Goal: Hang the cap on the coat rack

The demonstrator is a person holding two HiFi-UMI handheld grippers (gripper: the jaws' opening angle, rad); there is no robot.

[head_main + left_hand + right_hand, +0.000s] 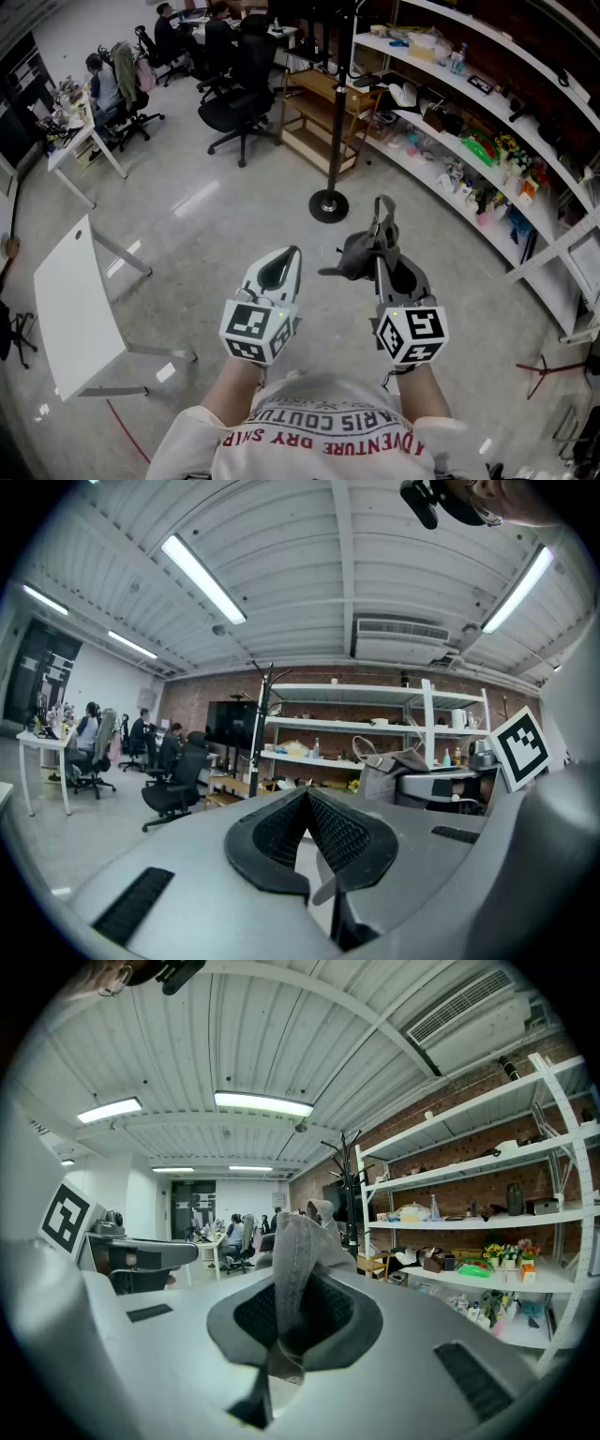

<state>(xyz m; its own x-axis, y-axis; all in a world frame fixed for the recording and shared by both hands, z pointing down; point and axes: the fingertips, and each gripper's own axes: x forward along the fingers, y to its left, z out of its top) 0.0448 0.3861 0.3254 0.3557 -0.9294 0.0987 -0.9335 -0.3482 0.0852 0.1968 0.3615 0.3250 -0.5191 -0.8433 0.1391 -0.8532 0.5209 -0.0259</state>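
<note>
- Two tools, one in each of my hands, held out side by side above the grey floor (206, 216).
- Left tool (292, 255): jaws clenched, the ribbed pads meeting at the tip with nothing between them.
- Right tool (382, 266): jaws clamped on the cap (354, 255). In the right gripper view a fold of its fabric stands up out of the pads.
- Cap: one, grey, soft. It is off the floor at the tip of my right tool, and in the head view its bulk hangs to that tool's left, between the two tools. It is not on the coat rack (339, 103).
- Coat rack: one black pole on a round black base, standing on the floor ahead of me and well apart from the cap. Its hooks branch out at the top in the right gripper view.
- Shelves (487, 112): white boards on white uprights along the brick wall to my right, loaded with bottles, boxes and small coloured goods.
- Wooden rack (314, 117): one, low, just behind the coat rack pole.
- Office chair (239, 94): one, black, on castors, to the left of the wooden rack.
- White table (75, 300): one, on the floor to my left.
- Seated people (101, 84): several, at desks at the far end of the room.
</note>
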